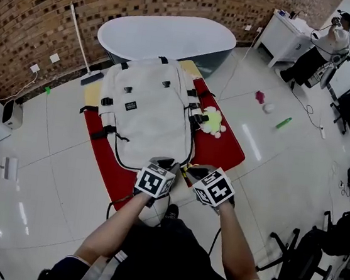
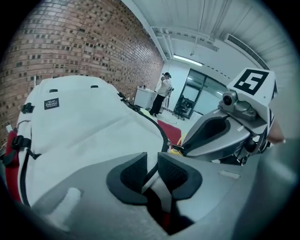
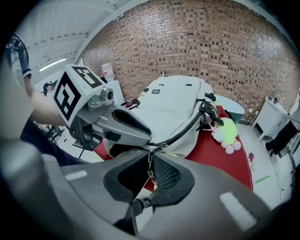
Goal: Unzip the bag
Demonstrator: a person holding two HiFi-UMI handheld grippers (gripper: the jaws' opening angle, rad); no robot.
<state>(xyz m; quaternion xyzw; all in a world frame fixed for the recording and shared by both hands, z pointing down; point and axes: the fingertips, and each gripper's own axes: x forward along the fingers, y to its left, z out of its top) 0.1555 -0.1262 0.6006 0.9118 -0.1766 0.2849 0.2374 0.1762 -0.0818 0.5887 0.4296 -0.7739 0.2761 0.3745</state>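
Nearby, bag (image 1: 147,110) edge, right gripper (image 3: 150,163) pinching zipper (image 3: 152,177)

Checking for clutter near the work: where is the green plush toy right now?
In the head view the plush toy lies on the red mat, close beside the right edge of the white backpack, right of centre.

- We see a white backpack-style bag (image 1: 147,110) lying flat, front side up, on a red mat (image 1: 224,150) on the floor.
- Its black zip (image 3: 180,132) rims the front panel and looks closed along the right side.
- The zip pull (image 3: 151,173), a small metal chain, hangs at the near corner.
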